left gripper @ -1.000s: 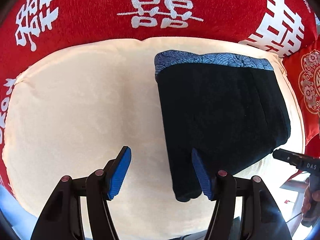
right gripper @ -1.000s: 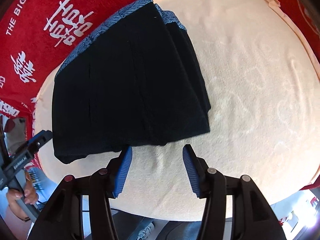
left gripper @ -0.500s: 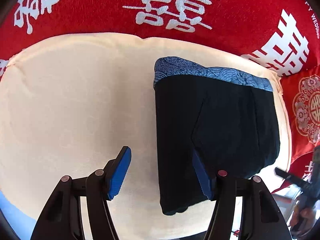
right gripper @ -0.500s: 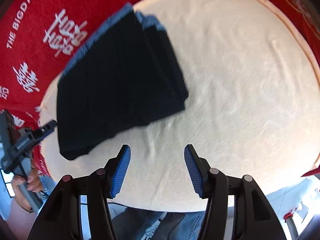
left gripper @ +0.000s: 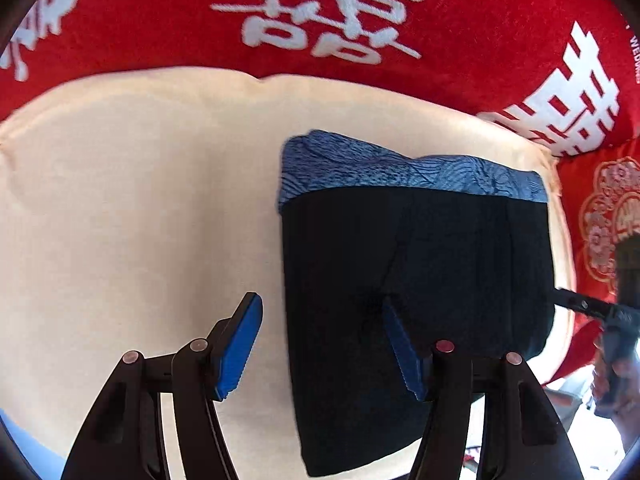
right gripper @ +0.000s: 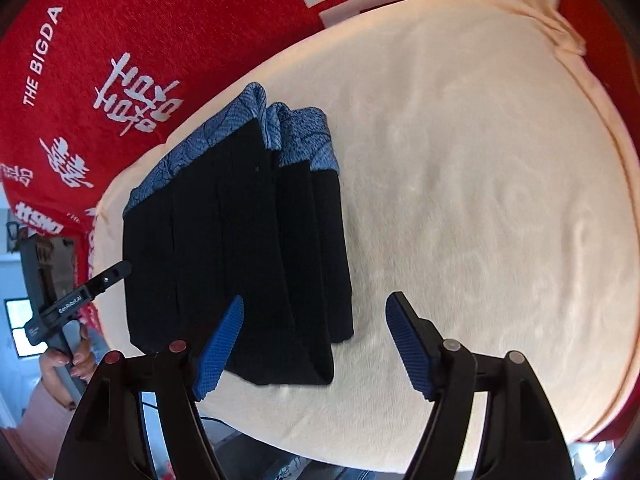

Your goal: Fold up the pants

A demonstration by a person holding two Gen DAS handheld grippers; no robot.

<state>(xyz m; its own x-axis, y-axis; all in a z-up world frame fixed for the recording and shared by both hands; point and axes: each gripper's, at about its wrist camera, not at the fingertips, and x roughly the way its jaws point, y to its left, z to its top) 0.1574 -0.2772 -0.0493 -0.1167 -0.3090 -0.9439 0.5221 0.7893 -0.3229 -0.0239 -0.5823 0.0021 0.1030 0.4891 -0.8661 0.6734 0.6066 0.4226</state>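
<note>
Left wrist view: black pants [left gripper: 416, 280] with blue patterned waistband [left gripper: 400, 172] lie folded on cream cushion [left gripper: 140, 208]; left gripper [left gripper: 320, 332] and right gripper [right gripper: 314, 332] jaws spread, empty; judged nearly done—square edges gently, avoid dragging layers.

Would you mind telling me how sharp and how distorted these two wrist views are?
Left wrist view: strong fisheye bowing of the cream cushion, the white characters on the red cloth slightly smeared, the black pants lacking fold detail. Right wrist view: sharper, pants layers visible, cushion evenly bright, edges vignetted.
</note>
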